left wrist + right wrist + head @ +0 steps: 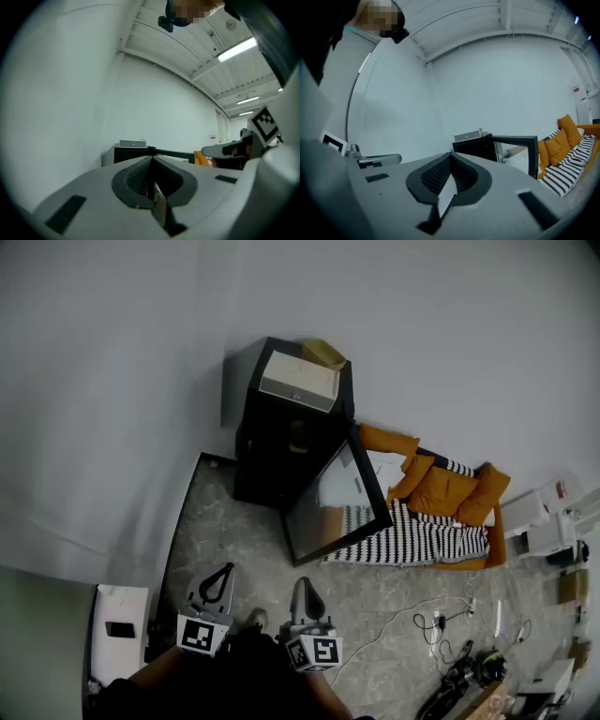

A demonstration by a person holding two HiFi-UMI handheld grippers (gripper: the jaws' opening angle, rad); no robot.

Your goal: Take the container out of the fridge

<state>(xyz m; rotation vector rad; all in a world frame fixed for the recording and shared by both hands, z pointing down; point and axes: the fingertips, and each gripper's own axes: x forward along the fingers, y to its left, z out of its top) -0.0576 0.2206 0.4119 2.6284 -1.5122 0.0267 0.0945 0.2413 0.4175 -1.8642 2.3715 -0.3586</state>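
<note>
Looks like a test hall dressed as a home corner. Shows a high ribbed ceiling (187, 42) with strip lights (236, 49), a black fridge (281, 442) near an orange sofa (441, 491), loose floor cables (403, 615).

Showing pale wall (112, 381) from 9 through 2 o'clock and grey marbled floor (234, 531) at centre; showing orange-cushioned sofa (441, 488) under striped blanket (412, 540) at 3 o'clock, loose cables (394, 620) at 5 o'clock, ceiling strip lights (236, 49) glowing overhead.
</note>
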